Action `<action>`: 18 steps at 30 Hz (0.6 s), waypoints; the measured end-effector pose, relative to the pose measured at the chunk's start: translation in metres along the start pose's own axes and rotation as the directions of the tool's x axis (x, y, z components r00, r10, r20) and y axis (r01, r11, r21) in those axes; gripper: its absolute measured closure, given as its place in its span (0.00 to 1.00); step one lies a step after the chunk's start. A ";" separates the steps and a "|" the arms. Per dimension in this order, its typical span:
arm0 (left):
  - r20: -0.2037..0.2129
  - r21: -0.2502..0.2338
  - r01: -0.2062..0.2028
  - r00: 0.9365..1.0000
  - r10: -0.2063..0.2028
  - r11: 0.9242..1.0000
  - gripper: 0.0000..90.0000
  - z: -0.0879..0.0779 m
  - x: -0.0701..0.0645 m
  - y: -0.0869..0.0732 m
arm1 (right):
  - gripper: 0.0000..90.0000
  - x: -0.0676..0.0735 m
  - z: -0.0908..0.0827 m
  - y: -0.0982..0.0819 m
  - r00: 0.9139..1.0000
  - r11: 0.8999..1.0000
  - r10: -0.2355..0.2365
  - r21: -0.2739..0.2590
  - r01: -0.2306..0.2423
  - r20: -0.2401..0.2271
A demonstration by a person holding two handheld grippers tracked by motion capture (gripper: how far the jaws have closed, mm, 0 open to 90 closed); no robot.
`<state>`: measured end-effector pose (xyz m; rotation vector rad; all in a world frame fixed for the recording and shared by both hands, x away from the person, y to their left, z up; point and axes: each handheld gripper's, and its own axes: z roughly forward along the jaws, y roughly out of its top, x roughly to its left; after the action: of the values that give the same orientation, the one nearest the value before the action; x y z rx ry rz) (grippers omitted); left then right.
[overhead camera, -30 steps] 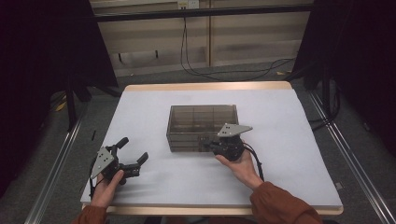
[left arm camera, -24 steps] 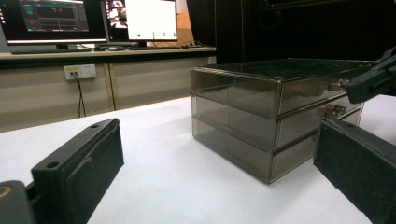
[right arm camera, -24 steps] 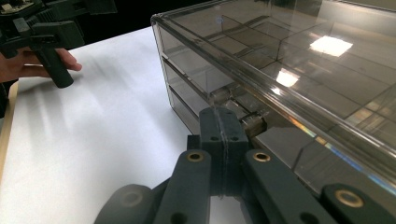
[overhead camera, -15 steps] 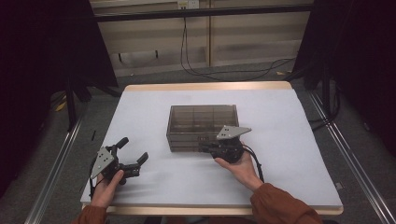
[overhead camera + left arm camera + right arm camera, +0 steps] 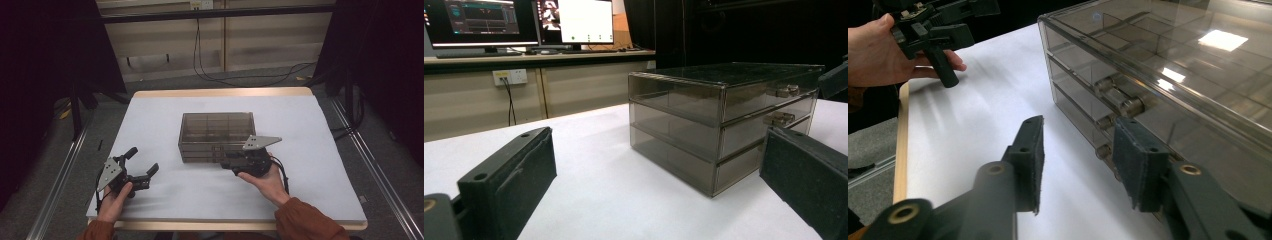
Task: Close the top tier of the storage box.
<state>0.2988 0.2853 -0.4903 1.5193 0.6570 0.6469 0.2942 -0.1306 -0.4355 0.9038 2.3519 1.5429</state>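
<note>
A smoky transparent drawer box (image 5: 216,136) sits near the middle of the white worktop (image 5: 165,110), its three stacked drawers facing the near edge. The right gripper (image 5: 231,163) is held low just at the box's near right front, its fingers (image 5: 1030,160) parted and empty, close to the small drawer knobs (image 5: 1120,100). The left gripper (image 5: 142,167) rests at the near left, well apart from the box, fingers spread wide and holding nothing.
</note>
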 end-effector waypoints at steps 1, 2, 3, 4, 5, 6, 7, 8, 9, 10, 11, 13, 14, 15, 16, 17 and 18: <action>0.000 0.000 -0.001 1.000 0.001 1.000 0.02 0.000 0.000 0.000 | 0.58 0.000 -0.002 0.000 1.000 1.000 0.002 0.002 -0.002 0.007; -0.002 0.000 -0.002 1.000 0.002 1.000 0.02 0.000 0.000 0.000 | 0.56 -0.001 -0.006 -0.001 1.000 1.000 0.001 0.005 -0.001 0.013; 0.002 0.000 0.003 1.000 -0.003 1.000 0.02 0.000 0.000 0.000 | 0.56 -0.001 -0.006 -0.001 1.000 1.000 0.001 0.005 -0.001 0.013; 0.002 -0.001 0.002 1.000 -0.002 1.000 0.02 0.000 0.000 0.000 | 0.54 -0.001 -0.009 -0.001 1.000 1.000 0.002 0.004 -0.002 0.017; 0.003 0.000 0.002 1.000 -0.002 1.000 0.02 0.000 0.000 0.000 | 0.53 -0.002 -0.011 -0.001 1.000 1.000 0.004 0.004 -0.004 0.019; 0.001 0.000 0.001 1.000 -0.001 1.000 0.02 0.000 0.000 0.000 | 0.51 -0.004 -0.015 -0.003 0.999 1.000 0.015 -0.003 -0.015 0.029; 0.001 0.000 0.001 1.000 -0.001 1.000 0.02 0.000 0.000 0.000 | 0.51 -0.004 -0.015 -0.003 0.999 1.000 0.015 -0.003 -0.015 0.029; -0.002 0.000 0.001 1.000 -0.001 1.000 0.02 0.000 0.000 0.000 | 0.51 -0.005 -0.018 -0.004 0.999 1.000 0.014 -0.003 -0.014 0.031; -0.002 0.000 0.001 1.000 -0.001 1.000 0.02 0.000 0.000 0.000 | 0.50 -0.005 -0.019 -0.005 0.999 1.000 0.016 -0.003 -0.016 0.034; 0.001 0.000 0.002 1.000 -0.002 1.000 0.02 0.000 0.000 0.000 | 0.48 -0.005 -0.023 -0.007 0.999 1.000 0.018 -0.002 -0.018 0.040; 0.000 0.000 0.001 1.000 -0.001 1.000 0.02 0.000 0.000 0.000 | 0.48 -0.005 -0.023 -0.007 0.999 1.000 0.018 -0.002 -0.018 0.040; 0.000 0.000 0.001 1.000 -0.001 1.000 0.02 0.000 0.000 0.000 | 0.46 -0.004 -0.025 -0.009 0.999 1.000 0.017 0.005 -0.017 0.038; 0.003 0.000 0.002 1.000 -0.002 1.000 0.02 0.000 0.000 0.000 | 0.45 -0.003 -0.027 -0.010 0.999 1.000 0.023 0.008 -0.024 0.038; 0.001 0.000 0.002 1.000 -0.002 1.000 0.02 0.000 0.000 0.000 | 0.44 -0.003 -0.028 -0.011 0.999 1.000 0.023 0.011 -0.023 0.041; 0.000 0.000 0.000 1.000 0.000 1.000 0.02 0.000 0.000 0.000 | 0.43 -0.003 -0.029 -0.012 0.999 1.000 0.024 0.018 -0.025 0.042; -0.002 -0.001 -0.001 1.000 0.001 1.000 0.02 0.000 0.000 0.000 | 0.41 -0.003 -0.030 -0.013 0.998 0.999 0.029 0.021 -0.030 0.048; 0.001 0.002 -0.005 1.000 0.005 1.000 0.02 -0.001 0.000 0.000 | 0.41 -0.003 -0.032 -0.014 0.998 0.999 0.033 0.020 -0.034 0.050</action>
<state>0.2987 0.2859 -0.4903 1.5236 0.6539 0.6497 0.2762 -0.1607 -0.4343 0.9795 2.3343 1.4921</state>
